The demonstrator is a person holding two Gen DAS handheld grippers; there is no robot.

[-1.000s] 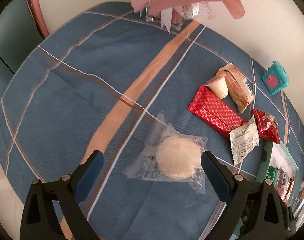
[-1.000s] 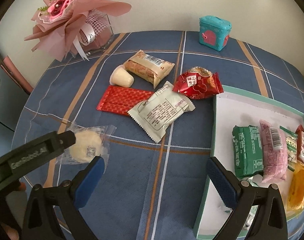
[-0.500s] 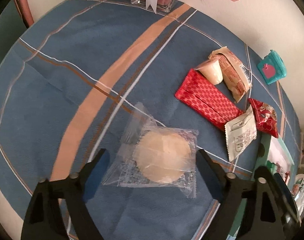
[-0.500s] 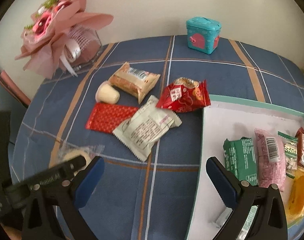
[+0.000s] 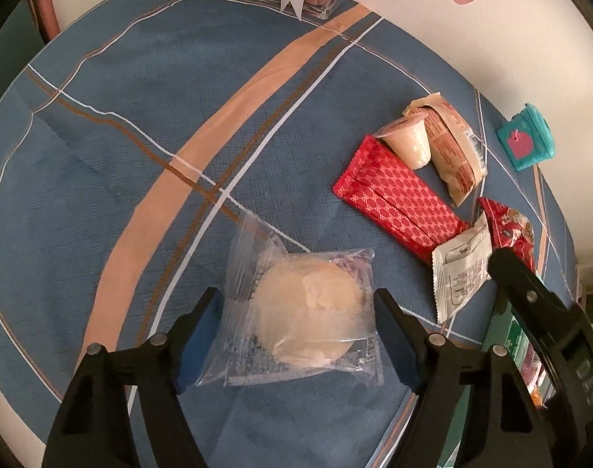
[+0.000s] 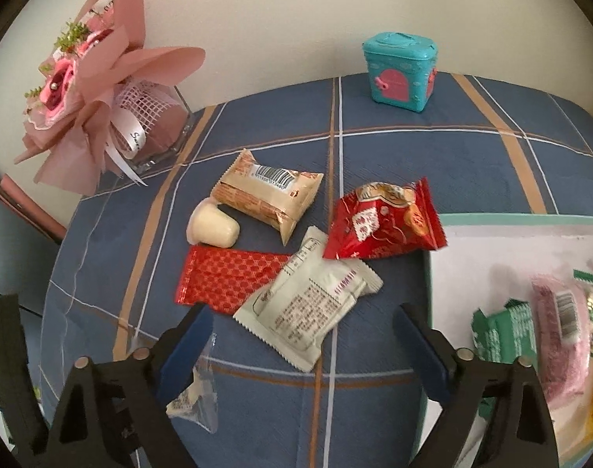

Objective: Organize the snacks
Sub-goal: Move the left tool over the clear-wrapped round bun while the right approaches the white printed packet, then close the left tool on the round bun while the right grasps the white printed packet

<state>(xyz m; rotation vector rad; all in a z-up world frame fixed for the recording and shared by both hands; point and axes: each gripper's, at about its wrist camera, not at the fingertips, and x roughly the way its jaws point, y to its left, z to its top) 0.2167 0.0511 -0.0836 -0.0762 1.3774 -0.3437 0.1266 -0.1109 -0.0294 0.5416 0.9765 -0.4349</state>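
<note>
Snack cake (image 5: 308,308) in clear wrap, low centre of the left wrist view, between the jaws of the left hand-held gripper (image 5: 296,335).

Its jaws have just been closing and flank the wrapper, seemingly not yet pressing. The cake looks light, soft and crumbly, its film slippery; grip gently across the round middle. The right hand-held gripper (image 6: 302,341) has also just been closing, yet stands wide and empty over the counter (image 6: 413,163), white packet (image 6: 308,304) ahead, tray (image 6: 429,273) at right.

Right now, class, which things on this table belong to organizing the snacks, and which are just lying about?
Job:
clear-wrapped round pastry
red patterned bar
white sachet
red crinkly packet
beige barcoded pack
jelly cup
teal-rimmed tray

Lying about:
pink bouquet
teal toy box
</note>
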